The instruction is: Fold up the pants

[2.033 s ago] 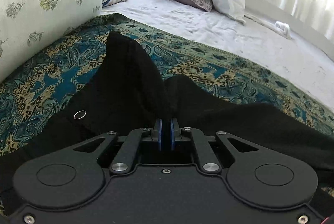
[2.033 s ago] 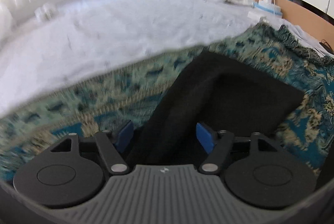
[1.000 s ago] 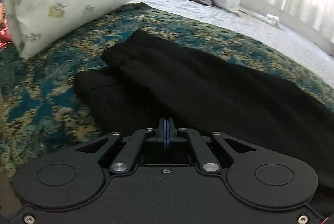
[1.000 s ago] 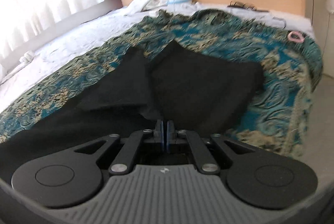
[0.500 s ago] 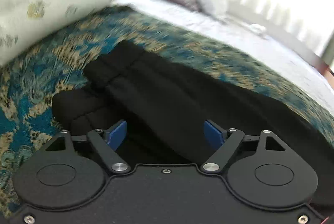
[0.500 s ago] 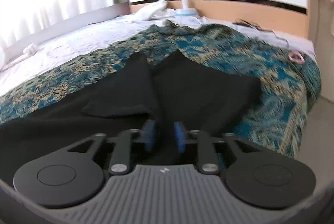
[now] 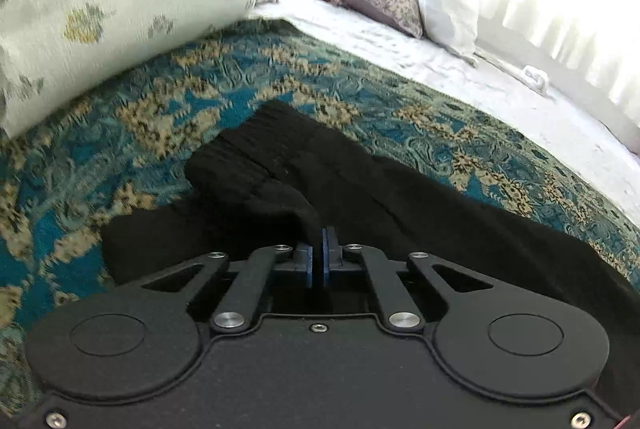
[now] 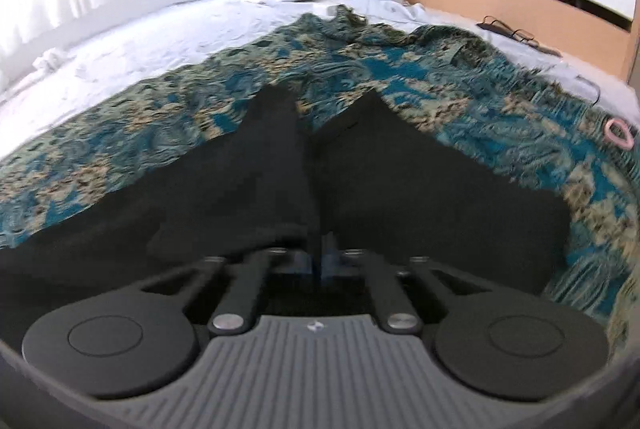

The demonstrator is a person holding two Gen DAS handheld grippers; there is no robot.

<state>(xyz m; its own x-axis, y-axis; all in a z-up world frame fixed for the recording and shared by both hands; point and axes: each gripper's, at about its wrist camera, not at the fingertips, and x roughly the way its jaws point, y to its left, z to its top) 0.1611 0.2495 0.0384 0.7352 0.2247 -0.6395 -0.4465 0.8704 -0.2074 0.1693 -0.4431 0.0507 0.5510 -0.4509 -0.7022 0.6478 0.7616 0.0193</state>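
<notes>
Both grippers pinch black fabric pants [image 7: 360, 189] lying on a teal and gold paisley bedspread [image 7: 168, 117]. The left gripper [image 7: 318, 253] has its blue pads pressed together on a raised fold near the waistband. The right gripper [image 8: 320, 253], blurred, clamps cloth where the two legs [image 8: 420, 189] spread apart.

Light: you get strong daylight, blown out at 1 o'clock in the left view and 11 o'clock in the right.
Blur: your right gripper [image 8: 323, 256] is smeared.
Edges: strong fisheye bending.
</notes>
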